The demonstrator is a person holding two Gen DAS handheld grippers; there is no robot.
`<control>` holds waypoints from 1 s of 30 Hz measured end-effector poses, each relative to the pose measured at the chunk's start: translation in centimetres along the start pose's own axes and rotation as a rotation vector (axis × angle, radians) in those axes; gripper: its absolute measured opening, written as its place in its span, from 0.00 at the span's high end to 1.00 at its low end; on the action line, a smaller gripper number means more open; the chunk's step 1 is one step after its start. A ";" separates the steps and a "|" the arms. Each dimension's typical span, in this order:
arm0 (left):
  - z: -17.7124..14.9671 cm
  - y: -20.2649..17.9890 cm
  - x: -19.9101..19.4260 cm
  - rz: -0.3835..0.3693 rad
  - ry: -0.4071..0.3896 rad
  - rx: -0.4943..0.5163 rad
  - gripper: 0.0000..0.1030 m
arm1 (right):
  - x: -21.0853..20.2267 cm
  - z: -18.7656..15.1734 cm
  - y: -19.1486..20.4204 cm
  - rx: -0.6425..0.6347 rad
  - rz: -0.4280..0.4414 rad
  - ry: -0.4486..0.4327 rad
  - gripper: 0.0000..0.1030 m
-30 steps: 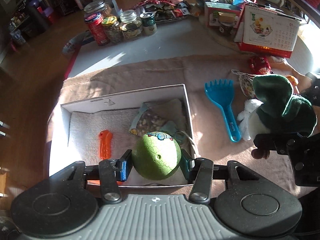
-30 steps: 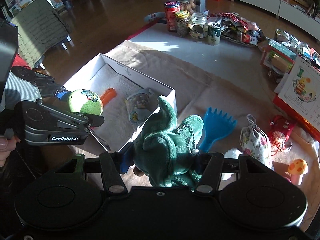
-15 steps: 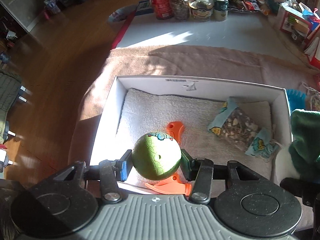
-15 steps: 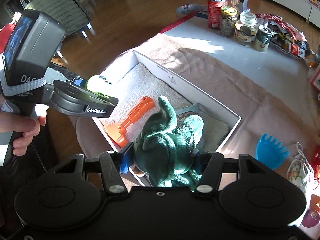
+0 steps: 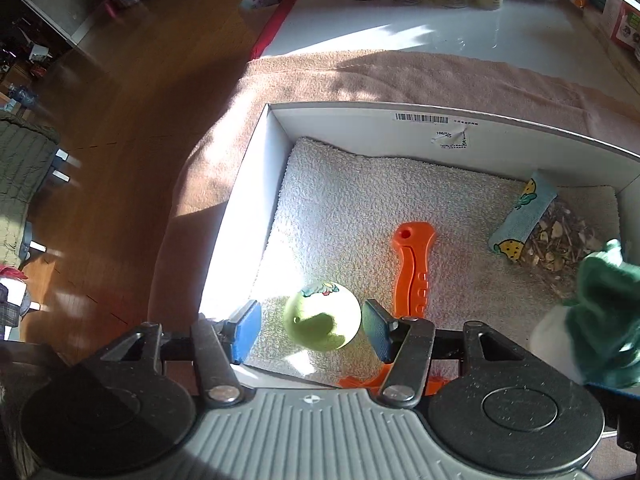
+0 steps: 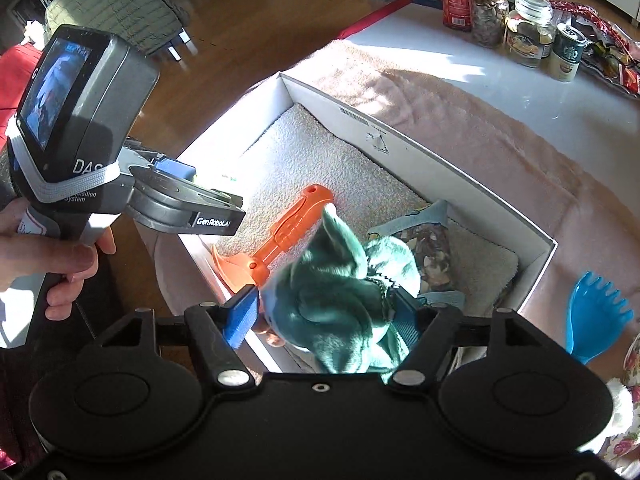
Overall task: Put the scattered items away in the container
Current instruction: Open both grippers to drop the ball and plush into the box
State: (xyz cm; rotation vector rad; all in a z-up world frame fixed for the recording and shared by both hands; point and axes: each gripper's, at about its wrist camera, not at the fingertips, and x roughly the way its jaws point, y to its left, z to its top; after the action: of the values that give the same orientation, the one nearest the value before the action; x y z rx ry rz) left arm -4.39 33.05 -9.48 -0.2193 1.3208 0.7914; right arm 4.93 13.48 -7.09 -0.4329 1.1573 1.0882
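Note:
A white box (image 5: 360, 120) lined with a white towel holds an orange toy tool (image 5: 412, 268) and a patterned pouch (image 5: 536, 224). My left gripper (image 5: 310, 330) is open over the box's near left corner; the green ball (image 5: 322, 322) sits loose between its pads, a gap on the left side. My right gripper (image 6: 320, 316) is open around a green plush toy (image 6: 344, 292) at the box's near edge (image 6: 400, 136), with a gap at its left pad. The plush also shows in the left wrist view (image 5: 596, 320).
A blue toy rake (image 6: 596, 316) and a floral pouch (image 6: 628, 420) lie on the pink cloth right of the box. Jars and cans (image 6: 504, 20) stand at the table's far side. Wood floor lies to the left.
My left gripper has opened and let go of the green ball inside the box. My right gripper has widened around the plush and moved further over the box.

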 end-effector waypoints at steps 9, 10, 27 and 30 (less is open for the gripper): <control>-0.4 -0.9 -2.2 0.009 -0.033 0.018 0.36 | -2.2 -0.8 -1.2 0.033 -0.004 -0.030 0.34; -0.4 -1.1 -2.7 0.008 -0.039 0.017 0.36 | -2.6 -1.0 -1.4 0.036 -0.006 -0.035 0.34; -3.0 -13.0 -11.7 -0.164 -0.116 0.139 0.30 | -11.0 -11.5 -11.1 0.186 -0.101 -0.071 0.34; -3.8 -16.2 -12.8 -0.188 -0.128 0.178 0.28 | -12.6 -14.5 -13.5 0.239 -0.121 -0.075 0.33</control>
State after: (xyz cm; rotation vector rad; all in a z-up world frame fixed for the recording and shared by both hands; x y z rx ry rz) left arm 2.32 14.15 -3.31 -0.1464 1.2223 0.5180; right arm 9.07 -9.52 -4.86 -0.2693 1.1635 0.8425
